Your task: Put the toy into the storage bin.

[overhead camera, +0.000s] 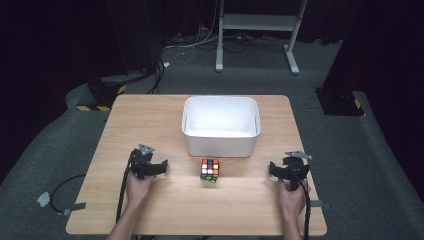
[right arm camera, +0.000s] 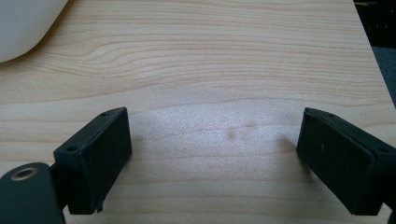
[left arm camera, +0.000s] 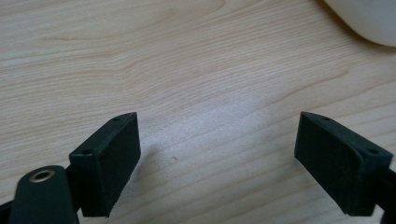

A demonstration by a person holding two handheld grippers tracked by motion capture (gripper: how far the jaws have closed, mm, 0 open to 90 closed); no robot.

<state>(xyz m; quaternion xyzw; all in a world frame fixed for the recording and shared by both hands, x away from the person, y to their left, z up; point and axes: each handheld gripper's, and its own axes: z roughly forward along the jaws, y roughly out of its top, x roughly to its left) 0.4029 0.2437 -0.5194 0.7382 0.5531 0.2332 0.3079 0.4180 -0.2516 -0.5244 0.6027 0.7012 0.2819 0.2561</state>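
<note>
Before the white bin [overhead camera: 220, 141], the puzzle cube [overhead camera: 210, 170] sits square-on

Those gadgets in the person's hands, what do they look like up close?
Both are black. The left gripper and right gripper each carry a grey three-cornered plate on top and trail a black cable. Their jaws are flat rectangular black blocks with small screw holes. The forearms show no sleeves.

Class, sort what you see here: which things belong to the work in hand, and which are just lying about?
Belonging to the work:
- puzzle cube, on the table between the grippers
- white bin, just behind the cube
- left gripper, open
- right gripper, open

Lying about:
- wooden table
- white metal stand on the floor behind
- floor cables
</note>
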